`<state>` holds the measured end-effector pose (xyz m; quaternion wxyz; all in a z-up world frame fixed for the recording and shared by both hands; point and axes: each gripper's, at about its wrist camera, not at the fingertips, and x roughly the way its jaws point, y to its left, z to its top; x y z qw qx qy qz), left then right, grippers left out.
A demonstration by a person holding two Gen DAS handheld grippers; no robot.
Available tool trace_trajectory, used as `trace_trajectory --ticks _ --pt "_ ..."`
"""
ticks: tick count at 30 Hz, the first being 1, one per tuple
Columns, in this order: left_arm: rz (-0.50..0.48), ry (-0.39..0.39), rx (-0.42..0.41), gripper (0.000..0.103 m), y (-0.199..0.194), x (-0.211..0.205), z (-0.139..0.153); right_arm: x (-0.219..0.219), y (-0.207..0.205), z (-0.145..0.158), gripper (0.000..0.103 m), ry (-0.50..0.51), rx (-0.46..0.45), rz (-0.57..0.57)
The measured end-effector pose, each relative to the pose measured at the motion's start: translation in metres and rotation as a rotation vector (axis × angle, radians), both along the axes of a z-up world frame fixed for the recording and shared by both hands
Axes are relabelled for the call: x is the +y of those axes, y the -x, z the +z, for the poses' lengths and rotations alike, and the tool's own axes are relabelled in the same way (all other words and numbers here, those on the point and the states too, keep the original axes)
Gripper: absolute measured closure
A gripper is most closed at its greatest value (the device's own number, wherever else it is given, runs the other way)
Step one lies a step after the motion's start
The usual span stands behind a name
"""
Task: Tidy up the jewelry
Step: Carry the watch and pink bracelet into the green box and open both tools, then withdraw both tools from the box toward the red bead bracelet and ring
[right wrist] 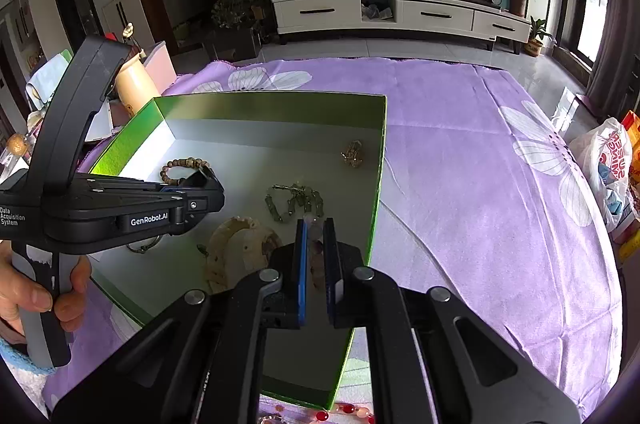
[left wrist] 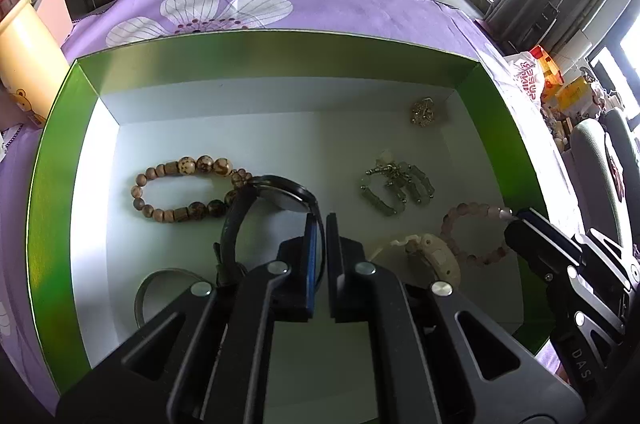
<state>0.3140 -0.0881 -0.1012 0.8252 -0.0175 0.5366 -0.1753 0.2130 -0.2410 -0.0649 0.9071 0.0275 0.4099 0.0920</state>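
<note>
A green box (left wrist: 60, 127) with a white floor sits on the purple cloth; it also shows in the right wrist view (right wrist: 280, 103). My left gripper (left wrist: 320, 220) is shut on the strap of a black watch (left wrist: 276, 195) and holds it inside the box. My right gripper (right wrist: 315, 224) is shut on a pink bead bracelet (left wrist: 472, 236), gripped at one end. In the box lie a brown wooden bead bracelet (left wrist: 180, 187), a green jade bracelet (left wrist: 396, 187), a gold ornament (left wrist: 424, 111), a cream carved piece (left wrist: 424, 252) and a grey bangle (left wrist: 160, 284).
Red and pink beads (right wrist: 344, 410) lie on the cloth in front of the box. A cream mug (left wrist: 24, 63) stands left of the box. Plastic bags (right wrist: 612, 159) sit at the right edge of the purple cloth (right wrist: 480, 183).
</note>
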Motion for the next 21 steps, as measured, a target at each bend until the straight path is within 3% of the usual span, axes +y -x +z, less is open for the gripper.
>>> trace_trajectory --ticks 6,8,12,14,21 --pt "0.000 0.005 -0.004 0.098 0.001 -0.002 0.002 -0.002 0.001 0.000 0.095 -0.014 0.002 -0.005" --pt "-0.001 0.009 -0.011 0.087 0.003 -0.002 0.004 -0.003 0.002 0.002 0.092 -0.025 0.000 -0.004" --pt "-0.005 0.018 -0.029 0.077 0.008 -0.002 0.010 -0.005 0.005 0.006 0.090 -0.035 -0.013 -0.009" --pt "-0.007 0.026 -0.033 0.062 0.011 -0.002 0.013 -0.007 0.006 0.008 0.089 -0.046 -0.018 -0.011" --pt "-0.015 0.041 -0.101 0.041 0.034 -0.001 0.037 -0.019 0.026 0.021 0.079 -0.080 -0.051 -0.022"
